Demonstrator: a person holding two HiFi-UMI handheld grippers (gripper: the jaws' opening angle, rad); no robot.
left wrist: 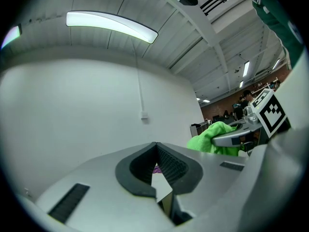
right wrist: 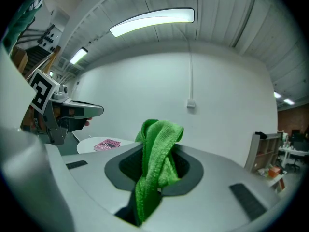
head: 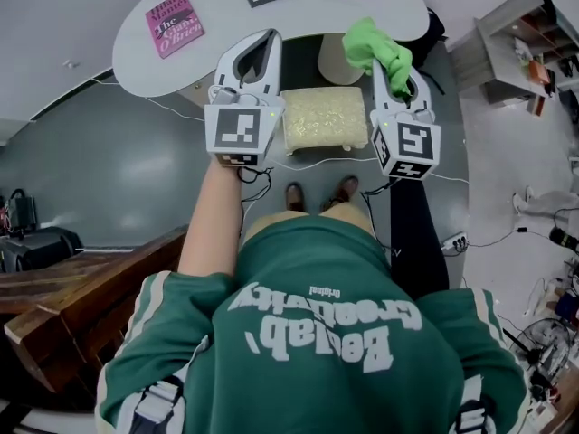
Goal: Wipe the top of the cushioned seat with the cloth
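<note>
Green cloth (head: 374, 47) clamped in right hand-held gripper (head: 396, 78); left hand-held gripper (head: 270, 40) closed, empty; cushioned seat (head: 324, 120) below.

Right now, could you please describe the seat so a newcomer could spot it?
Start at the white table; the seat stands by its near edge, before the person's shoes. It alone is a pale, square, bumpy cushion, unlike the green cloth nearby.

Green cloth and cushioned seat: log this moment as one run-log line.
right gripper: shut on green microfibre cloth | left gripper: shut, empty | beige cushioned seat: cloth not on it
</note>
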